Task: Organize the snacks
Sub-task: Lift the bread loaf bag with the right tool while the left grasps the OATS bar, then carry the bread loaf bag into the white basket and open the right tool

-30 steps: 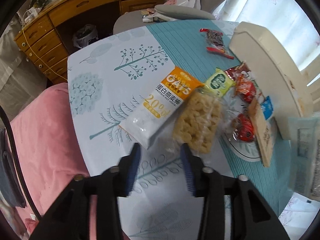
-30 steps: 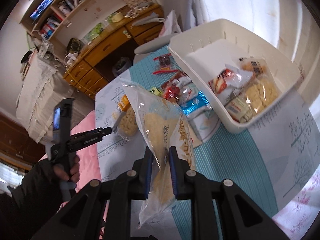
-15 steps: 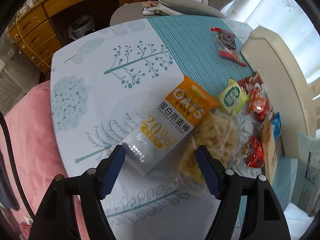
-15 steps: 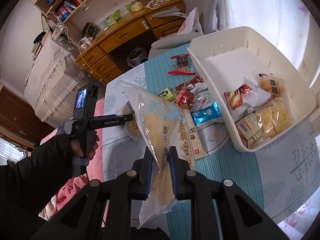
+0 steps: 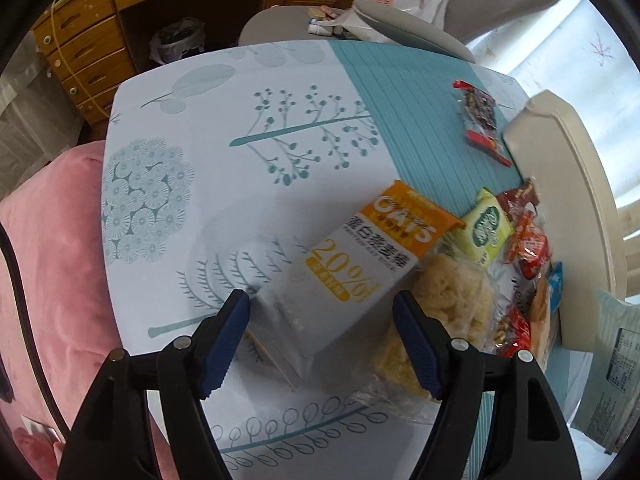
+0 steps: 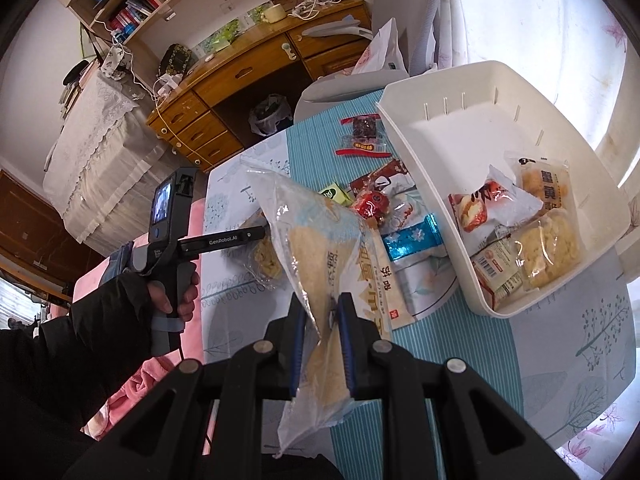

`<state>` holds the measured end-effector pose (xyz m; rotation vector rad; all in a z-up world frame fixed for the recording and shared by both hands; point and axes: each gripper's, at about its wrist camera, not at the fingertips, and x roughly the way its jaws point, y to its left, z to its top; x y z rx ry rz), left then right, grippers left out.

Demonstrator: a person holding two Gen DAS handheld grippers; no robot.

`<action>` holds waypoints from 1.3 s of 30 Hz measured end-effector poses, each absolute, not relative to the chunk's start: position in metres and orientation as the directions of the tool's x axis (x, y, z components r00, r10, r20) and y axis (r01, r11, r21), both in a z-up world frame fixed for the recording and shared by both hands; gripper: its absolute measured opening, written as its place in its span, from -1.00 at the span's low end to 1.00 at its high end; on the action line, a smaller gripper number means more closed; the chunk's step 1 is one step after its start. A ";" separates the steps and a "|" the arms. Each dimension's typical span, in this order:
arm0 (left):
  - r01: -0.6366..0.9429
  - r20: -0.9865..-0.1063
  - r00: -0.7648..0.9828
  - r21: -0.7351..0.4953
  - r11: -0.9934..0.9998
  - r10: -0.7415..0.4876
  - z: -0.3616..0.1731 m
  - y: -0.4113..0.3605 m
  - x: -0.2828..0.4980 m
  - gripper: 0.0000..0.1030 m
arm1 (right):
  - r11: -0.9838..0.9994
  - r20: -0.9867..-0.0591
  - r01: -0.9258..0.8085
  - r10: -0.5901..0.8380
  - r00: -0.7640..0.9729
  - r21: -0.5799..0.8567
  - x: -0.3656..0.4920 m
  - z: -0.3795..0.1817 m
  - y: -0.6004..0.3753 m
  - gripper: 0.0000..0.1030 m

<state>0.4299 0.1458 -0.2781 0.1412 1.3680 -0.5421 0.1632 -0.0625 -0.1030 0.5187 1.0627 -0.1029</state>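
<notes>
The left gripper has just been opening; its jaws stand apart above the oat bar packet lying on the table, not yet touching it. To grip well, it should straddle the packet's narrow width before closing. The right gripper is clamped on a clear snack bag, near the white bin.

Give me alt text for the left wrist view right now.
The left gripper hangs open over the near end of an orange-and-white OATS packet lying on the tree-patterned tablecloth. More snacks lie beside it, against a white basket.
</notes>
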 end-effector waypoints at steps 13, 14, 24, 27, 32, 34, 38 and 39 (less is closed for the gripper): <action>0.458 -0.951 0.142 -0.182 0.870 -0.274 -0.276 0.155 0.428 -0.06 | 0.879 -0.858 0.327 0.158 0.488 0.348 0.169 -0.100 -0.050 -0.69; 0.462 -0.950 0.139 -0.188 0.867 -0.280 -0.274 0.155 0.427 -0.16 | 0.879 -0.857 0.326 0.157 0.490 0.347 0.169 -0.099 -0.048 -0.69; 0.474 -0.952 0.095 -0.214 0.854 -0.292 -0.270 0.167 0.398 -0.75 | 0.880 -0.849 0.325 0.147 0.508 0.347 0.164 -0.092 -0.025 -0.69; 0.469 -0.950 0.084 -0.229 0.853 -0.301 -0.265 0.176 0.386 -0.79 | 0.878 -0.843 0.323 0.149 0.516 0.353 0.158 -0.091 -0.021 -0.69; 0.443 -0.943 0.072 -0.260 0.858 -0.323 -0.252 0.191 0.364 -0.85 | 0.872 -0.830 0.314 0.166 0.532 0.375 0.150 -0.089 -0.015 -0.69; 0.427 -0.940 0.077 -0.271 0.863 -0.334 -0.244 0.195 0.356 -0.87 | 0.870 -0.823 0.300 0.183 0.538 0.390 0.150 -0.088 -0.015 -0.69; 0.374 -0.930 0.102 -0.293 0.880 -0.354 -0.224 0.203 0.339 -0.88 | 0.869 -0.808 0.259 0.232 0.542 0.423 0.155 -0.090 -0.019 -0.69; 0.357 -0.927 0.110 -0.301 0.884 -0.360 -0.219 0.205 0.335 -0.89 | 0.868 -0.804 0.248 0.244 0.542 0.430 0.156 -0.091 -0.021 -0.69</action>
